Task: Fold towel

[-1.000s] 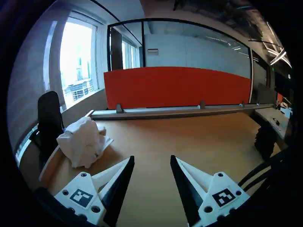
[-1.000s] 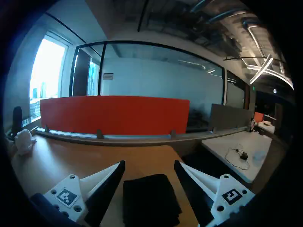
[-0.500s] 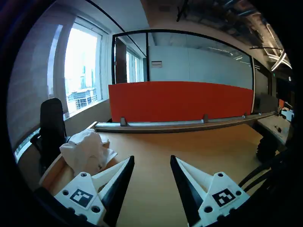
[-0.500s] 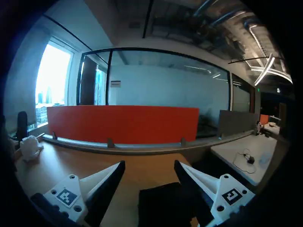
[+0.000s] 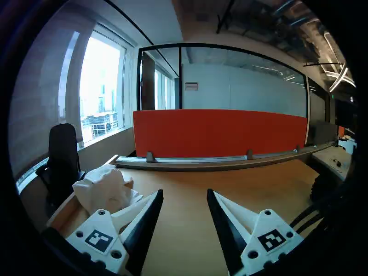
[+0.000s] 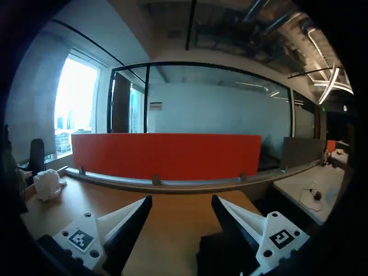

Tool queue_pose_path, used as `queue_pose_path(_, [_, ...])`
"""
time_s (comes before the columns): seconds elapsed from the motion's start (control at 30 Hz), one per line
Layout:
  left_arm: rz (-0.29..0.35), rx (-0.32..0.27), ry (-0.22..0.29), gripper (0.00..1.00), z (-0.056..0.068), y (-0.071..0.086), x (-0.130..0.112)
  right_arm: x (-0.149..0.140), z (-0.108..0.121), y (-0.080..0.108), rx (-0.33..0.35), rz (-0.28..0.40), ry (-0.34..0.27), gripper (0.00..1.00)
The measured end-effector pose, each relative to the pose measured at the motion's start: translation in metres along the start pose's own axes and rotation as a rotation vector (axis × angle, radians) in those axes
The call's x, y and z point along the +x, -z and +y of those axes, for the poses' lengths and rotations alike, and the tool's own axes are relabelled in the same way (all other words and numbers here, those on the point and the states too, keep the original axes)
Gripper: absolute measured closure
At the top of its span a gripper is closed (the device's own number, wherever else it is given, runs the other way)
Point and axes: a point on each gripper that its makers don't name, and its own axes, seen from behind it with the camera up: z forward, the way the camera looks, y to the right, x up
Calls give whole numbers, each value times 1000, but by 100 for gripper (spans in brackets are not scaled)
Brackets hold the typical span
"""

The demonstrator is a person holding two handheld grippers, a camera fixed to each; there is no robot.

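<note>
A crumpled white towel [image 5: 105,191] lies at the left edge of the wooden desk [image 5: 216,184], just ahead and left of my left gripper [image 5: 184,209]. That gripper is open with nothing between its fingers. In the right gripper view the same white towel [image 6: 48,184] sits far off at the left. My right gripper [image 6: 181,214] is open and holds nothing. A folded black cloth [image 6: 216,253] lies on the desk low in the right gripper view, partly hidden behind the right finger [image 6: 250,230].
An orange divider panel [image 5: 221,133] on a grey rail closes the desk's far side. A black office chair [image 5: 62,161] stands left of the desk by the window. A neighbouring white desk [image 6: 306,195] with a cable lies to the right.
Both views have tilted upward. The white towel dropped lower behind the left finger in the left gripper view. The black cloth slid from between the right gripper's fingers down and right.
</note>
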Motion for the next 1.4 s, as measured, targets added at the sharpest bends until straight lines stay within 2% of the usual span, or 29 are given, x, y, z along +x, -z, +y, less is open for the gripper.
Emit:
queue_pose_path(0.2, [28, -7, 8, 31, 0, -1, 13, 5, -27, -2, 29, 7, 4, 0])
queue_pose_path(0.5, [50, -21, 22, 31, 4, -2, 19, 11, -54, -10, 43, 19, -1, 0])
queue_pose_path(0.77, [63, -20, 31, 31, 6, -4, 19, 7, -66, -15, 44, 14, 3, 0])
queue_pose_path(1.17, [96, -14, 31, 31, 10, -5, 31, 20, -76, -17, 30, 20, 4, 0])
queue_pose_path(1.4, [104, -9, 30, 31, 7, -7, 20, 25, -84, -14, 38, 21, 9, 0])
